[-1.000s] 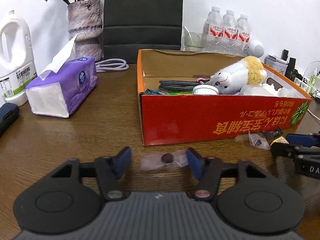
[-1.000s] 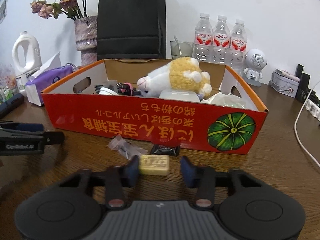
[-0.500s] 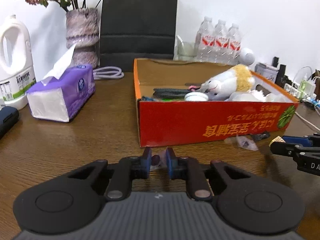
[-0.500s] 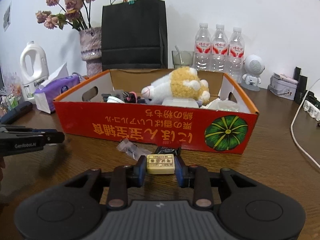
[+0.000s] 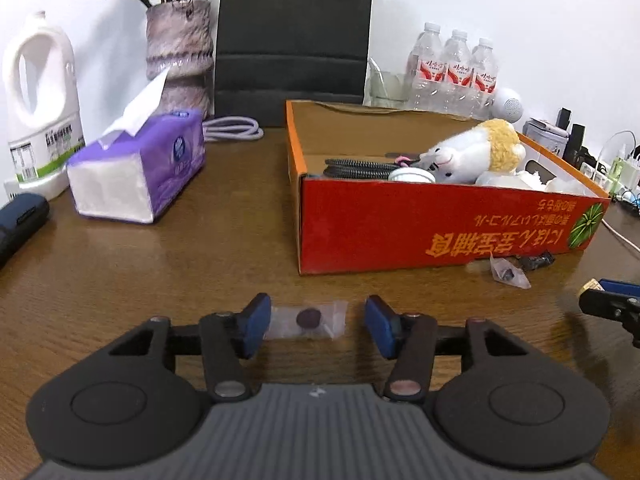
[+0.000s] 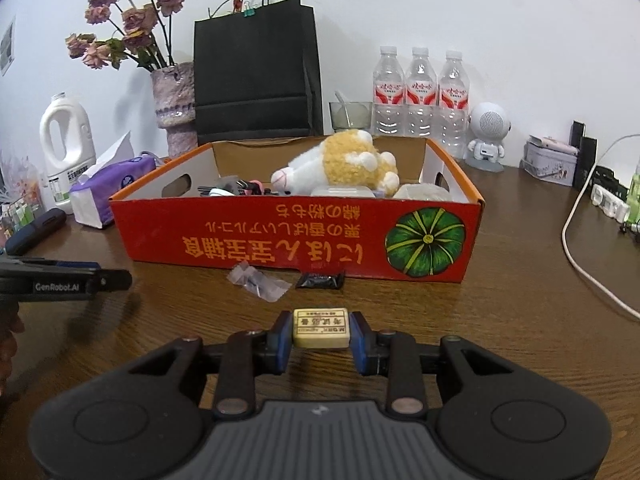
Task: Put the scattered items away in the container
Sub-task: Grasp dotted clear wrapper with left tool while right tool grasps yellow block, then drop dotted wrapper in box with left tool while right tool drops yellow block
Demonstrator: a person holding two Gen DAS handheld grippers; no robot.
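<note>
The red cardboard box [image 5: 440, 228] [image 6: 296, 236] holds a plush toy [image 6: 344, 164], cables and other items. My left gripper [image 5: 316, 320] is open, its fingers either side of a clear packet with a dark round piece [image 5: 308, 318] lying on the table. My right gripper [image 6: 320, 330] is shut on a cream eraser [image 6: 320, 328], held just above the table in front of the box. Another clear packet [image 6: 258, 284] and a black sachet [image 6: 320, 280] lie by the box front.
A purple tissue pack [image 5: 136, 172], white jug [image 5: 40, 108], vase [image 5: 178, 52], black bag [image 6: 256, 76] and water bottles [image 6: 420, 96] stand around the box. A white cable [image 6: 584, 256] runs along the right. A dark case [image 5: 20, 220] lies far left.
My left gripper had closed on the clear packet half a second ago and is now open again, with the packet lying flat. My right gripper closed on the eraser and lifted it slightly.
</note>
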